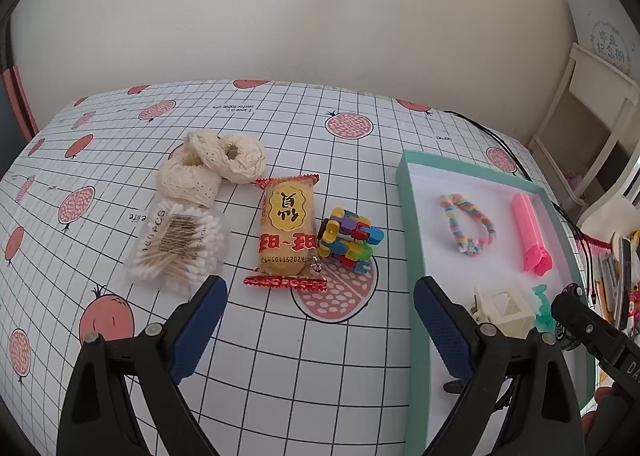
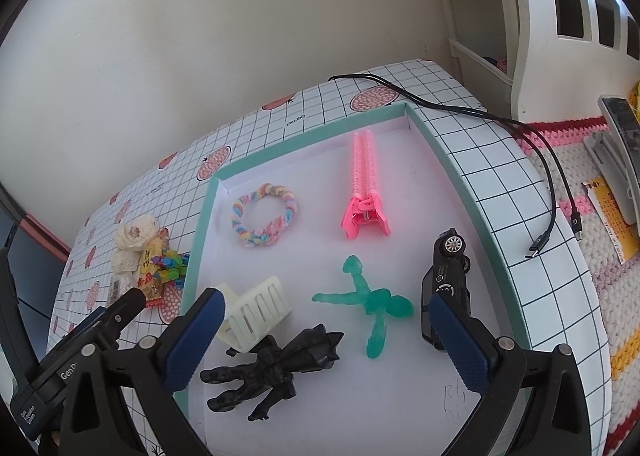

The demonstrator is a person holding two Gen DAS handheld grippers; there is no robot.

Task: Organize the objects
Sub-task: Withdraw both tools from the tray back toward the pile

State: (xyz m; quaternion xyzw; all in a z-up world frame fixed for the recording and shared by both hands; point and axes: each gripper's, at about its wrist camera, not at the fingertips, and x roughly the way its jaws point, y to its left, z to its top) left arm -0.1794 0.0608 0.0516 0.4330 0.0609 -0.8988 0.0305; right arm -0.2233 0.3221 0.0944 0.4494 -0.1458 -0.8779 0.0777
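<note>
Both grippers empty, fingers spread: left gripper (image 1: 316,328) over the grid-patterned table (image 1: 280,356) just short of the yellow snack packet (image 1: 287,230) lying left of the teal-rimmed shallow tray (image 2: 460,160); right gripper (image 2: 324,340) over that tray, above the black action figure (image 2: 272,372).

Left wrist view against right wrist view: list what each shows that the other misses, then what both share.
Only the left wrist view clearly shows the cotton swab pack and the open left gripper. Only the right wrist view shows the black figurine, black toy car, USB cable and open right gripper. Both show the teal tray, pink clip, rainbow bracelet and snack packet.
</note>
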